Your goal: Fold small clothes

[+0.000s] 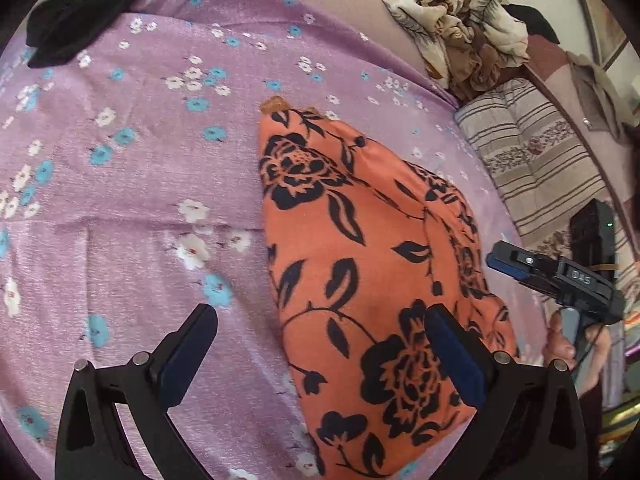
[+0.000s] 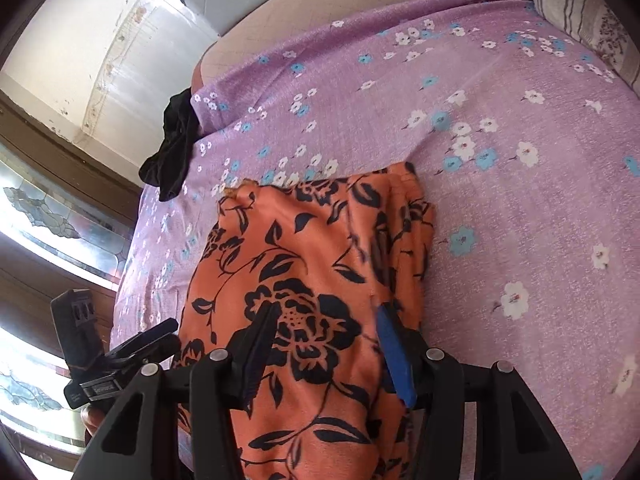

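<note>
An orange garment with black flowers (image 1: 360,264) lies folded on the purple flowered bedsheet (image 1: 140,184). My left gripper (image 1: 320,320) is open just above the garment's near left edge, its right finger over the cloth and its left finger over the sheet. In the right wrist view the garment (image 2: 304,264) fills the middle. My right gripper (image 2: 328,316) is open over it, holding nothing. The right gripper also shows in the left wrist view (image 1: 516,264), beyond the garment's right side. The left gripper shows in the right wrist view (image 2: 160,332), at the garment's left side.
A black garment (image 1: 76,12) lies at the sheet's far left corner, also in the right wrist view (image 2: 176,148). A crumpled beige floral cloth (image 1: 460,28) and a striped pillow (image 1: 532,160) lie at the right. A window (image 2: 36,216) lies left of the bed.
</note>
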`<state>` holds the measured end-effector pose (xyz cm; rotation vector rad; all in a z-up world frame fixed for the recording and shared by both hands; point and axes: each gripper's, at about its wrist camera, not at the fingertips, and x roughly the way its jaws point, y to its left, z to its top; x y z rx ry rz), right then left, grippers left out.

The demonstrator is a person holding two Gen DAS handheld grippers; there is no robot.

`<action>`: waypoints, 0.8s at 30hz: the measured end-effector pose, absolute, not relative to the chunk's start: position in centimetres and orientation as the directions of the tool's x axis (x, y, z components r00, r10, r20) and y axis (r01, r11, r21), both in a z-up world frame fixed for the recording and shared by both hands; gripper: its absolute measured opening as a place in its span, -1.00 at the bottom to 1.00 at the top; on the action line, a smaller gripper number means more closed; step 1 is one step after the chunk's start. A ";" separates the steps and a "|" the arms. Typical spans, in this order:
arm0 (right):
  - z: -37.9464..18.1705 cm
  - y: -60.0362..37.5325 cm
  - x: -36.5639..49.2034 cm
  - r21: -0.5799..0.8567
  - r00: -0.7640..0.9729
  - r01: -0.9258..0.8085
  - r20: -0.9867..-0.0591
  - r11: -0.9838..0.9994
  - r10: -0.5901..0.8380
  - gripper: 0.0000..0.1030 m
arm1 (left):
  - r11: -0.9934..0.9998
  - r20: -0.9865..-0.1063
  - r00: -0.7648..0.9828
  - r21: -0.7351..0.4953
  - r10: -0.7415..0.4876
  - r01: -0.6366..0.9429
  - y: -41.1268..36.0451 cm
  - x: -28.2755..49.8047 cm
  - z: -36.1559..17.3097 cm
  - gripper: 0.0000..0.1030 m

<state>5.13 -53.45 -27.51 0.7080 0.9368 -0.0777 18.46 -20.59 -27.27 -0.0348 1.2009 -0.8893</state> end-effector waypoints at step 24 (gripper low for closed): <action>-33.8 -53.9 8.5 0.776 0.643 0.258 -0.582 0.576 0.497 0.47 | 0.596 -0.733 -0.066 -0.599 -0.677 0.534 -23.9 18.2 -30.2 0.91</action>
